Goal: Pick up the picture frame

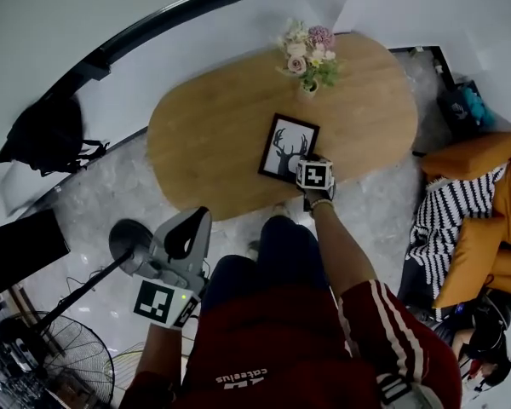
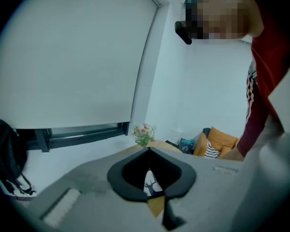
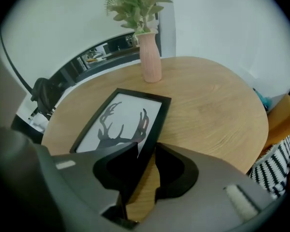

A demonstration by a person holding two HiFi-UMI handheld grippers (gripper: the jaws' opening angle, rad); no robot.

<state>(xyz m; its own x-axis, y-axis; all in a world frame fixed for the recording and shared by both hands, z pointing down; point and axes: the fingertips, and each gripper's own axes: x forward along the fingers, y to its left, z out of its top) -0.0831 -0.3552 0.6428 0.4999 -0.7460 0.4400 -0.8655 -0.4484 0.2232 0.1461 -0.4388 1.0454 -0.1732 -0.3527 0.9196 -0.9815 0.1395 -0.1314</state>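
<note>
Frame lies flat near the front rim of the oval surface, not yet lifted, as the right gripper straddles its near corner with jaws spread, the left gripper hangs pressed together and empty, and the vase stands well apart.

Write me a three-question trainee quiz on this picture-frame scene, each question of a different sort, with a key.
1. True or false: the left gripper straddles the picture frame.
2. Multiple choice: the picture frame lies A) flat on the table; B) upright against a wall; C) on the floor.
3. Short answer: what motif does the picture frame show?

Key: 1 false, it is the right gripper whose jaws stand on either side of the frame's edge; 2 A; 3 a deer's antlered head.
</note>
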